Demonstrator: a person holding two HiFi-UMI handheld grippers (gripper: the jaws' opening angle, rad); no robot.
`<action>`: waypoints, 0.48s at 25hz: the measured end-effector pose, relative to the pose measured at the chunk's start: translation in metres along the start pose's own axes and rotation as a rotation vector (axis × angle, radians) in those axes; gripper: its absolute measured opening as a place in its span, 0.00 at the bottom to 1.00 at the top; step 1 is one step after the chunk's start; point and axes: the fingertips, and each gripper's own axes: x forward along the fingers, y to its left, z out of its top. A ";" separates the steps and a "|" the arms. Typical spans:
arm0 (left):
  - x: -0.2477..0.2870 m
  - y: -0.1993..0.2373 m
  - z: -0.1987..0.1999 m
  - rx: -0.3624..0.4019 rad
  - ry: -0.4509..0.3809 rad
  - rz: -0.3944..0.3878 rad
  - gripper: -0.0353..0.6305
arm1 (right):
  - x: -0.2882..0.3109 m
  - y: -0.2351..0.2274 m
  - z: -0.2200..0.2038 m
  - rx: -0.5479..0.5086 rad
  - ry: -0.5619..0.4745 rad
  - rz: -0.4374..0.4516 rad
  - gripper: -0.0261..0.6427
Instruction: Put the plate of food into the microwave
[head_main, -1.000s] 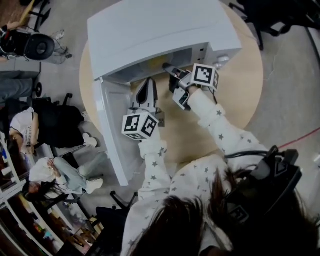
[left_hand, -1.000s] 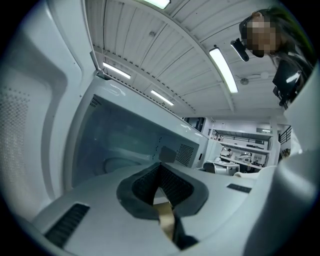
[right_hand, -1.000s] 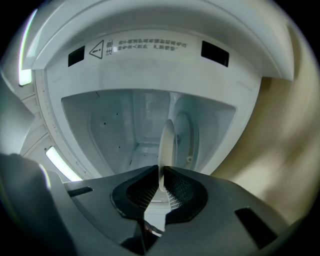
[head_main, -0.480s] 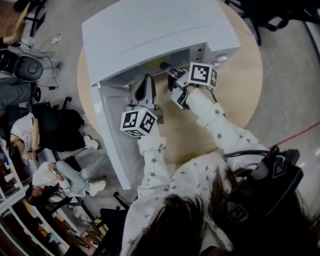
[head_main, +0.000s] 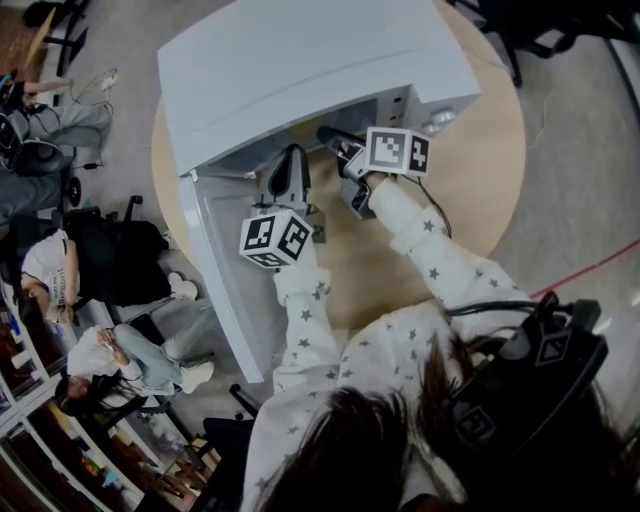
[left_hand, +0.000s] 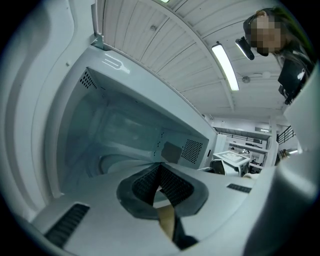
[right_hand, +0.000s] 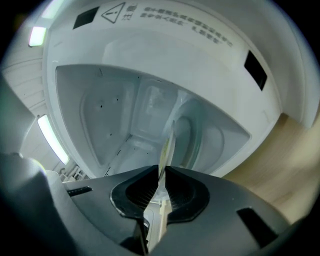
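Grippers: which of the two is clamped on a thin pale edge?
The right gripper: its jaws pinch the plate by its rim, seen edge-on and pointing into the open microwave. The left gripper has its jaws together with nothing between them.

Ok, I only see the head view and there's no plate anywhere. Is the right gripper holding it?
Observer: Yes, the right gripper is shut on the rim of the plate, seen edge-on.
Operator: Is it on the spinny glass yet?
Observer: Not yet; the turntable inside the microwave is bare where the left gripper view catches it.
Operator: What about the left one?
Observer: The left gripper has its jaws together, holding nothing.
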 end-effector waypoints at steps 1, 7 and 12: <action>0.000 0.000 -0.001 -0.002 0.001 0.001 0.06 | 0.000 0.001 0.000 -0.024 0.003 -0.004 0.10; -0.001 0.001 -0.002 -0.003 0.005 0.002 0.06 | 0.007 -0.003 -0.001 -0.172 0.059 -0.063 0.22; -0.002 0.003 -0.001 -0.002 0.006 0.005 0.06 | 0.006 -0.010 -0.010 -0.319 0.164 -0.152 0.22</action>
